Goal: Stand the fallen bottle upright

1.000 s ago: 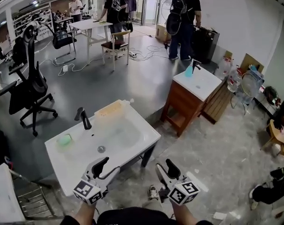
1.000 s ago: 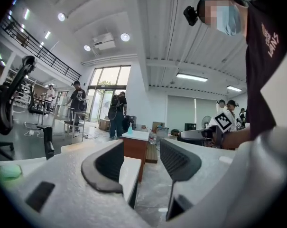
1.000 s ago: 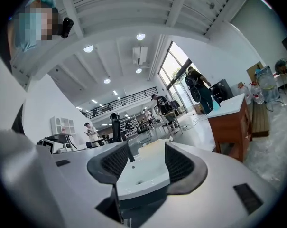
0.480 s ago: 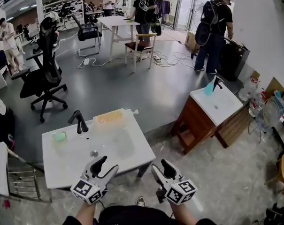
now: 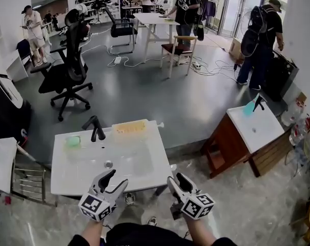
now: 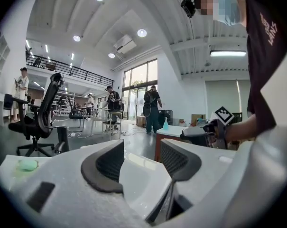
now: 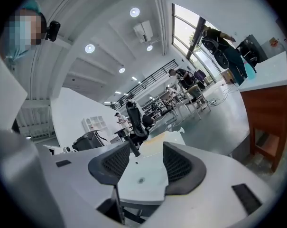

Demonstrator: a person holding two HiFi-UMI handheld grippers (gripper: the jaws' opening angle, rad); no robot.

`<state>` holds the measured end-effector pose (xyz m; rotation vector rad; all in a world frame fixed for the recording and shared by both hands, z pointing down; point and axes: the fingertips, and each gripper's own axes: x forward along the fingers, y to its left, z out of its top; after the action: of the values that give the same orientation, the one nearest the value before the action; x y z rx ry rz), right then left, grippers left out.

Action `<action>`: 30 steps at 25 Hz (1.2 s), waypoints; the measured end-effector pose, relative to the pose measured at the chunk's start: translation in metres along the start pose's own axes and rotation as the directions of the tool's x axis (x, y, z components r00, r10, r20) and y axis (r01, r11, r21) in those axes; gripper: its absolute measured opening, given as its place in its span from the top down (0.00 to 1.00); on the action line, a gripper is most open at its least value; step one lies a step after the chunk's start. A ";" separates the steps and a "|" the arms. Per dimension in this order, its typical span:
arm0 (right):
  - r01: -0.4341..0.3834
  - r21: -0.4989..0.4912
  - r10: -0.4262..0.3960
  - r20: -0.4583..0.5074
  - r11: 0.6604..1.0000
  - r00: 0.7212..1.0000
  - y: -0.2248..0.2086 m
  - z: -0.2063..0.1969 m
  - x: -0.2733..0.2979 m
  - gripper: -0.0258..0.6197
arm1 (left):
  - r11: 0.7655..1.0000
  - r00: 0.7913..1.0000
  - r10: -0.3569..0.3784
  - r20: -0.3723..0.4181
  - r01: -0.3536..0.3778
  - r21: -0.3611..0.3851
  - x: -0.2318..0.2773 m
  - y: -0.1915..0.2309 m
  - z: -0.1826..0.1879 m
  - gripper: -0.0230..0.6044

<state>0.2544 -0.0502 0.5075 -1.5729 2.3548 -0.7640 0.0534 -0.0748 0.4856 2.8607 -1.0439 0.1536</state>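
While the clear plastic bottle with orange contents (image 5: 129, 128) lies on its side along the far edge of the white washbasin top (image 5: 65, 170), both tongs hang by the near edge. Left gripper (image 5: 114, 181): jaws apart, empty. Right gripper (image 5: 178, 181): jaws closing, nothing between. Black faucet (image 5: 96, 128) and small pale-green pad (image 5: 73, 141) sit at the far-left corner.

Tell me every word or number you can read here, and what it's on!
Shirt print: pale letters, too blurred to read.
Left cube and right cube: only black-and-white square patterns, no words or numbers.
Nothing else in these pictures carries text that can be read.
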 end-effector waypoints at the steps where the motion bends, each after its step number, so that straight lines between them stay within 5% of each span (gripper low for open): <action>1: -0.002 0.014 0.002 -0.003 1.000 1.000 -0.004 0.000 0.006 0.64 | 1.000 1.000 0.007 -0.011 -0.007 0.004 0.004 0.004 -0.003 0.59; 11: 0.022 0.147 -0.020 -0.016 0.989 1.000 -0.041 0.002 0.089 0.67 | 0.999 0.998 0.001 -0.069 0.001 0.039 0.064 0.066 -0.019 0.59; 20: 0.077 0.304 -0.071 -0.029 0.950 0.997 -0.096 0.016 0.182 0.68 | 0.982 0.988 0.013 -0.154 0.017 0.190 0.113 0.127 -0.033 0.59; 23: 0.094 0.453 -0.095 -0.022 0.886 0.995 -0.120 0.017 0.213 0.68 | 0.972 0.984 0.003 -0.176 0.039 0.233 0.126 0.142 -0.042 0.59; 27: 0.126 0.698 -0.154 -0.023 0.704 0.988 -0.158 0.007 0.247 0.70 | 0.969 0.978 0.006 -0.207 0.045 0.242 0.140 0.160 -0.048 0.59; 30: 0.104 0.787 -0.171 0.002 0.609 0.985 -0.178 0.004 0.271 0.69 | 0.974 0.970 0.013 -0.241 0.043 0.223 0.145 0.172 -0.057 0.58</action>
<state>0.2868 -0.3499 0.6278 -1.3135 1.4539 -1.4794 0.0498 -0.2911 0.5695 2.9453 -1.0137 0.6427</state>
